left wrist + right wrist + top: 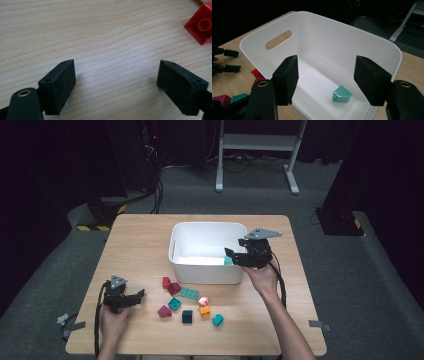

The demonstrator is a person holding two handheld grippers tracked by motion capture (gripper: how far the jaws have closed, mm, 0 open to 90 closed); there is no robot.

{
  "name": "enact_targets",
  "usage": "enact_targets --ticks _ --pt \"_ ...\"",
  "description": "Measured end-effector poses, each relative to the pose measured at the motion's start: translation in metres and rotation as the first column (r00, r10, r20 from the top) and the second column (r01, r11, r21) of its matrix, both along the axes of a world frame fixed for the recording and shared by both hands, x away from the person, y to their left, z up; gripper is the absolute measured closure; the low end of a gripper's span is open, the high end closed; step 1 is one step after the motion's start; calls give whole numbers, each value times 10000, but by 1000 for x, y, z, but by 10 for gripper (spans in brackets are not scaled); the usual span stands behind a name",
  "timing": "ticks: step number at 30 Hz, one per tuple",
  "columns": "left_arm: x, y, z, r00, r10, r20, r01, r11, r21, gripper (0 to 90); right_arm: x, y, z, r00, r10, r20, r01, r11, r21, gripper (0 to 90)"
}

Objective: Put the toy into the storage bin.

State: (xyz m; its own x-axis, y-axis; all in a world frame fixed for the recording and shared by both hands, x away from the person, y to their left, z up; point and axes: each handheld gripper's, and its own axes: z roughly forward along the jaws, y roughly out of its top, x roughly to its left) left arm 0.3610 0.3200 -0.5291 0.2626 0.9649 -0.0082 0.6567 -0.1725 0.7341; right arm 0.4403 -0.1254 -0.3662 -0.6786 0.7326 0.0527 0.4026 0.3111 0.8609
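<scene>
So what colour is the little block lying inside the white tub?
Teal block, seen best in the right gripper view.

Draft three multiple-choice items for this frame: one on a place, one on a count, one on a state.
1. Where does the teal block lie?
A. On the floor of the white bin
B. Between the left jaws
C. On the table beside the bin

2. How many blocks lie inside the bin?
A. None
B. One
C. Four

3. How do the jaws of the right gripper stand?
A. Clamped on a block
B. Apart, with nothing between them
C. Pressed together

Key: 1 A, the right gripper view shows it on the bin's floor; 2 B, no other block lies inside; 3 B, the pads stand apart over the bin.
</scene>
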Motion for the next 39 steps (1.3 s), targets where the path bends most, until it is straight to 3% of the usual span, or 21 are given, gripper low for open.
enact_targets --ticks 39 --pt "0 0 0 10000 5 6 -5 10000 4 157 -39 -22 -15 9992 87 402 -102 9993 371 374"
